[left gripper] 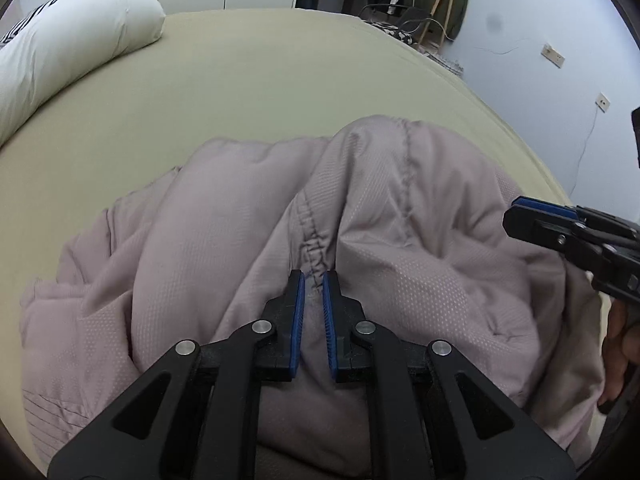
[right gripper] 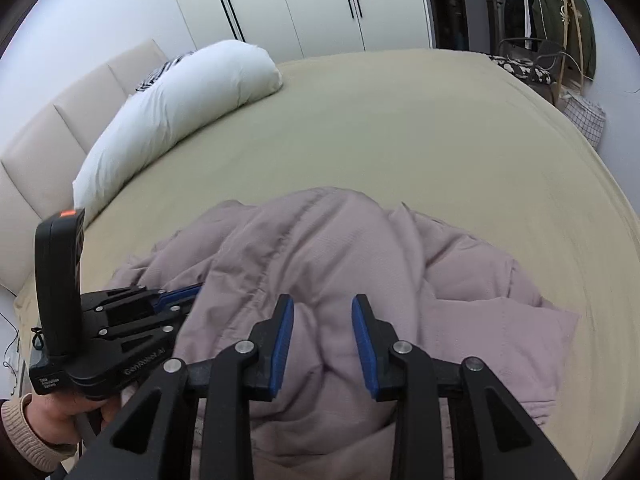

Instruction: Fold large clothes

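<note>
Nearest the cameras, the left gripper (left gripper: 313,280) was clamped tight on a pinch of the pale mauve padded garment (left gripper: 248,240) at a gathered seam. Just to the right of it, the right gripper (right gripper: 322,306) had its jaws partly closed around a bulge of the same fabric; the cloth filled the gap, yet whether the pads truly pressed on it could not be told. A hand (right gripper: 60,412) in a knitted beige cuff held the left tool's handle at the garment's near-left edge.

The garment lay in a rumpled heap on the near part of the bed (left gripper: 280,72), sleeves and body bunched together, no clean edge or flat panel visible. By my judgement the folding had barely begun: the piece needed spreading flat before any real fold.

Beyond the garment the olive sheet ran bare. Far left of it lay a long white pillow (right gripper: 176,112) against the headboard (right gripper: 44,148); beyond stood white wardrobe doors (right gripper: 280,0), and far right some hanging clothes (right gripper: 560,16).
</note>
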The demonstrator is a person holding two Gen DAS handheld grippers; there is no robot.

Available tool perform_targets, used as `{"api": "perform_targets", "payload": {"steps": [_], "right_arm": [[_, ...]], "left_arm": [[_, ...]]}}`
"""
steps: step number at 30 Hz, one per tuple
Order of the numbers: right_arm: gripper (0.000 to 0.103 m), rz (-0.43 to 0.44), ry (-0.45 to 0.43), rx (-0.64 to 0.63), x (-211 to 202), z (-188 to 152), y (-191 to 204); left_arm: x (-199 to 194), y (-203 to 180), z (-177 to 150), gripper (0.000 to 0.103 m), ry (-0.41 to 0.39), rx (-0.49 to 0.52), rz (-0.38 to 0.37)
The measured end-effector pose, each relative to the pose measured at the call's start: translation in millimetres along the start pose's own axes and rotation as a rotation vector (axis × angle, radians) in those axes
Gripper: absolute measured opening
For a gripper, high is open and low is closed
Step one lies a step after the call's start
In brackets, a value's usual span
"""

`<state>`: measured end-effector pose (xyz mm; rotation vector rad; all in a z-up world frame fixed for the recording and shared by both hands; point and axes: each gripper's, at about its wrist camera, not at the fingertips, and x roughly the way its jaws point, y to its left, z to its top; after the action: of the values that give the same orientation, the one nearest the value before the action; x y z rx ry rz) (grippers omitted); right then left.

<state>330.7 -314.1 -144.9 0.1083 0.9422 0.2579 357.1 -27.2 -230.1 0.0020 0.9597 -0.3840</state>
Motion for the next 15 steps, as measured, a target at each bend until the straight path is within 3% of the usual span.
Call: {"api": "perform_targets", "payload": {"steps": [3, 7, 9, 10, 13, 15], "right_arm": [[0.029, -0.025, 0.054, -0.001, 25, -8, -8], [0.029, -0.047, 0.037, -0.052, 35, -24, -9], [0.029, -0.058, 0.066, -0.064, 29, -16, -5], [0.028, -0.058, 0.058, -0.039, 21, -9, -4], [0.028, -0.034, -0.074, 0.024, -8, 15, -5], [0.03, -0.033, -0.072, 0.0, -4, 25, 2]], "left_arm": [[3, 0, -11, 0.009, -0.002, 0.049, 0.034], [20, 20, -15, 0.009, 0.016, 0.012, 0.009], [21, 23, -11, 0.009, 0.017, 0.007, 0.013], [20, 24, -11, 0.009, 0.013, -0.002, 0.008], [6, 22, -9, 0.009, 0.002, -0.03, -0.005], [5, 22, -11, 0.009, -0.012, -0.043, 0.001]]}}
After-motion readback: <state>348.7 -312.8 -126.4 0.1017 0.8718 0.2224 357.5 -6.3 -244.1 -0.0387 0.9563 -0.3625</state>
